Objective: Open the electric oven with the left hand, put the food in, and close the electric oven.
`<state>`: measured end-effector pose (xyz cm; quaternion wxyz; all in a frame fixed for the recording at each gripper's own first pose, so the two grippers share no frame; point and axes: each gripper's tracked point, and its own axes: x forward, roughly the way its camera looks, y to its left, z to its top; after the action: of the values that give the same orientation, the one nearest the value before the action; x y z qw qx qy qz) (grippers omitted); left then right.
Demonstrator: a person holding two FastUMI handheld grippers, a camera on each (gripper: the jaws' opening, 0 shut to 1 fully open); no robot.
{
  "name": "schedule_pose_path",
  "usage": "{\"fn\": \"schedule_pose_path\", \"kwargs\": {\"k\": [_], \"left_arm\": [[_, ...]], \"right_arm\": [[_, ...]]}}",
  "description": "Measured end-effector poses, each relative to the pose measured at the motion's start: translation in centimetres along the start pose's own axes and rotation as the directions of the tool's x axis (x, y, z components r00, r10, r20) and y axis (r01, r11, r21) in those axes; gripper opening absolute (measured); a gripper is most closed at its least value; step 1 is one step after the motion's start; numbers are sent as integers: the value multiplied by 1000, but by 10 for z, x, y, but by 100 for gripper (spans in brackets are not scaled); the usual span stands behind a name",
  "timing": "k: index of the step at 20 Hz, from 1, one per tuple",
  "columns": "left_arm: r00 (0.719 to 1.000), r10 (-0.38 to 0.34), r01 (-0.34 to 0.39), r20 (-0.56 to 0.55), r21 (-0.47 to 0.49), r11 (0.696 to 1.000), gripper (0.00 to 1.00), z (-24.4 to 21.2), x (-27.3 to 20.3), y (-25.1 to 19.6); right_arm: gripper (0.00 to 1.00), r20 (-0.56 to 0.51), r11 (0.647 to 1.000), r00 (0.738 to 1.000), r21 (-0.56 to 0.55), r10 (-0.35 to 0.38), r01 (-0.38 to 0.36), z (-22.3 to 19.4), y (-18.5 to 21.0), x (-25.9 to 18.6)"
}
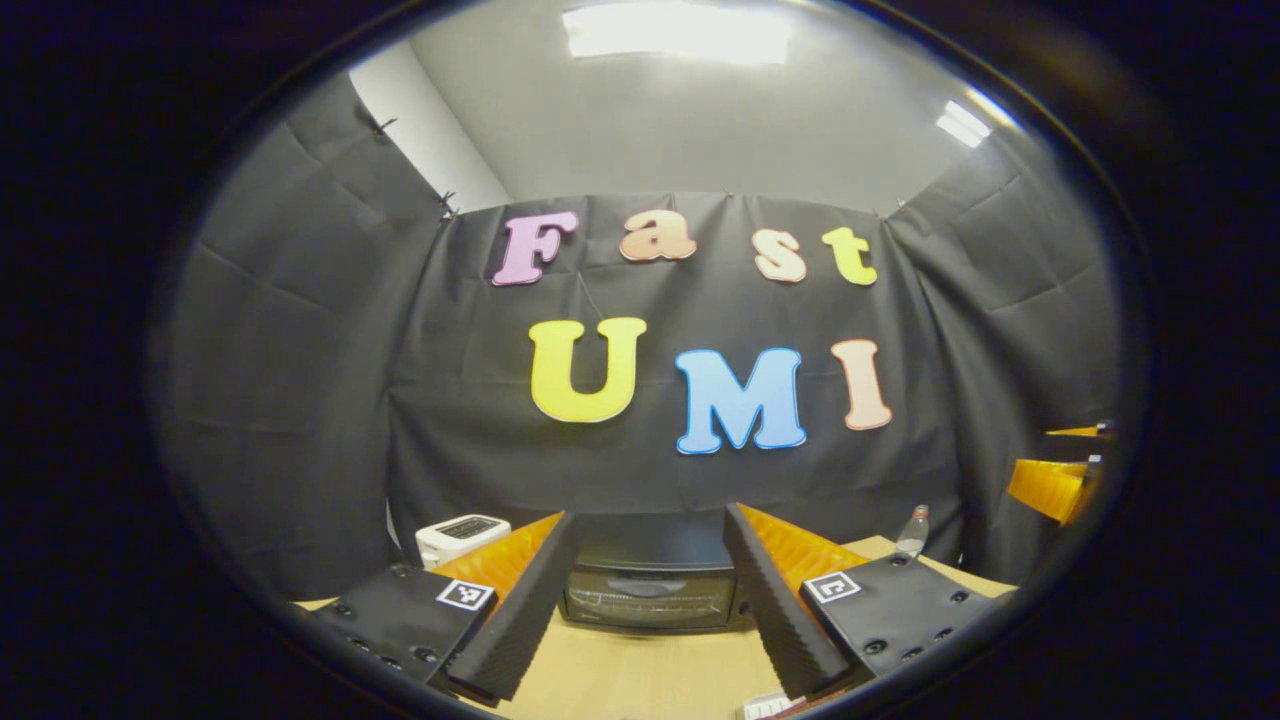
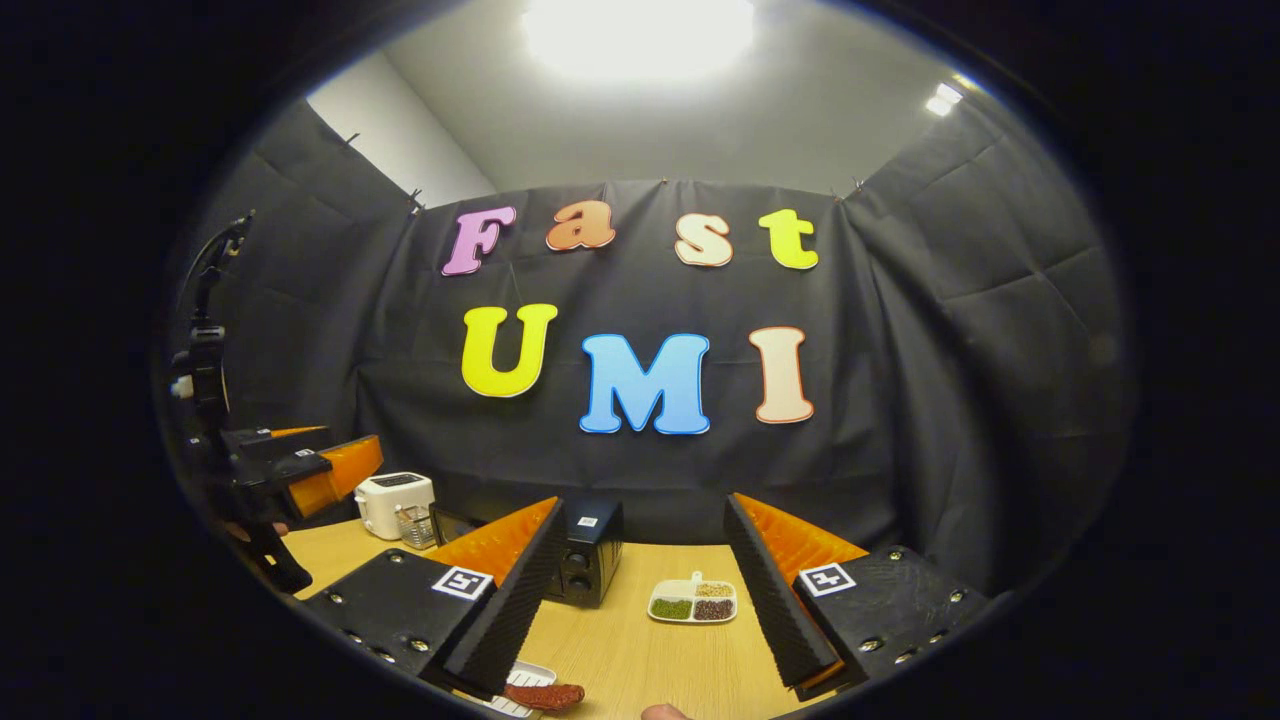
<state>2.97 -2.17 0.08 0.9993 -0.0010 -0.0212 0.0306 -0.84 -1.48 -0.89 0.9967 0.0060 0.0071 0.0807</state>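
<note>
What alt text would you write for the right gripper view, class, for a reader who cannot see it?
The right gripper hangs open over a wooden table, holding nothing. Ahead stand a black electric oven, a white toaster and a divided dish of grains; a reddish piece of food lies on a white tray near the bottom edge. The left gripper shows at far left.

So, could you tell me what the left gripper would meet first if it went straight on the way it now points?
Most likely the electric oven: it sits framed between the open left gripper fingers, door shut, with bare table in between. How far off it stands is unclear.
</note>
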Motion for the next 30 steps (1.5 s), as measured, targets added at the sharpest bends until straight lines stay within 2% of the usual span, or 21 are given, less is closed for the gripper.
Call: {"fn": "schedule_pose_path", "kwargs": {"k": [5,6,8,14,15,17,19,22,23,24,25,28,29,30], "left_arm": [[998,-62,62,-10,31,998,100,-21,49,-7],[997,-72,73,-20,30,997,96,-29,61,-6],[996,-84,85,-24,42,996,100,-40,84,-1],[985,-145,148,-94,26,989,100,-99,148,2],[983,-150,154,-103,31,988,97,-108,158,3],[977,-169,175,-127,33,984,100,-128,173,1],[971,-182,187,-155,21,982,97,-149,188,-1],[962,-181,185,-204,2,983,97,-185,209,-2],[959,-177,184,-219,9,983,100,-195,215,-1],[956,-175,185,-236,19,983,97,-206,220,-1],[953,-173,185,-247,25,982,99,-214,224,-1],[946,-163,176,-279,25,984,97,-237,233,2],[943,-161,174,-292,18,985,100,-245,234,3],[939,-158,171,-304,17,985,97,-252,235,3]], "right_arm": [[96,1,997,997,-3,-76,76,-2,-7,13],[95,-5,996,996,6,-90,90,-3,-6,15],[96,-4,992,992,3,-124,124,0,-5,23],[96,-25,972,972,-41,-234,233,-4,-7,39],[96,-31,967,968,-48,-250,249,-4,-7,42],[96,-29,959,960,-64,-279,277,-1,-7,43],[95,-24,947,950,-96,-310,307,1,-10,45],[95,-28,934,939,-111,-343,338,2,-10,46],[95,-30,931,935,-113,-353,348,2,-10,46],[95,-28,926,931,-118,-365,359,3,-12,45],[95,-27,921,927,-123,-375,369,3,-12,44],[95,-49,917,922,-137,-385,375,-5,-9,44],[95,-52,916,921,-142,-386,375,-6,-8,44],[95,-50,915,921,-147,-387,377,-5,-8,43]]}}
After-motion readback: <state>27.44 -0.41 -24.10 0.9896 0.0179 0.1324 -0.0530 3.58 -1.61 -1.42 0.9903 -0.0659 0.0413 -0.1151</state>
